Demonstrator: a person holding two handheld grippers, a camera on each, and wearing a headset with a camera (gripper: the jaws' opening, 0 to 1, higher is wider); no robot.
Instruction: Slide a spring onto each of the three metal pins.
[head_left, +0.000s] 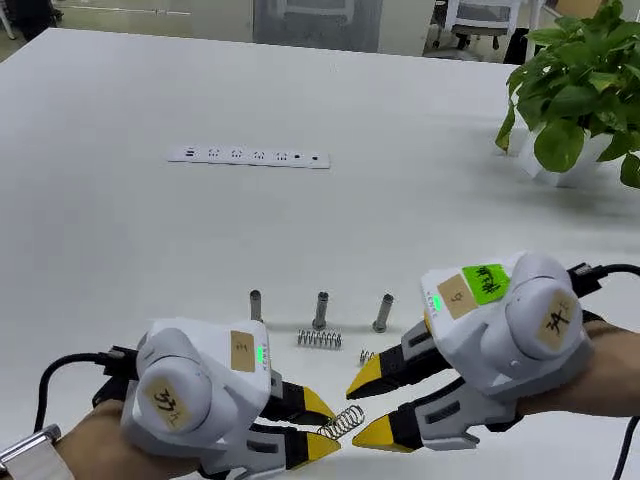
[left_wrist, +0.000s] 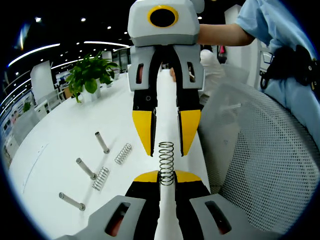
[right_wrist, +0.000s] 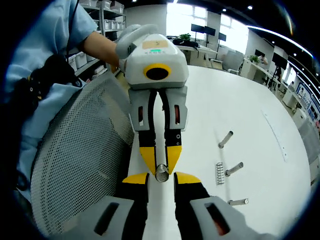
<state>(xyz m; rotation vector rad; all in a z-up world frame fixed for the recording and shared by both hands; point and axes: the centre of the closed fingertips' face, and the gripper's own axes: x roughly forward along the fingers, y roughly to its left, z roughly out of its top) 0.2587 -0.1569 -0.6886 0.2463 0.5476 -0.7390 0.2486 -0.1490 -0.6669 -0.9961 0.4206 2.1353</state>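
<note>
Green sticker (head_left: 486, 282) on right gripper (head_left: 356, 413), writing illegible.

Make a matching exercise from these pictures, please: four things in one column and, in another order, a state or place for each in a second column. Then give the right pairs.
Things
1. left gripper
2. right gripper
3. three metal pins
4. power strip

States or places
a. lies flat on the table, far beyond the pins
b. open
c. stand upright in a row
d. shut on a spring

Pairs: 1-d, 2-b, 3-c, 4-a
</note>
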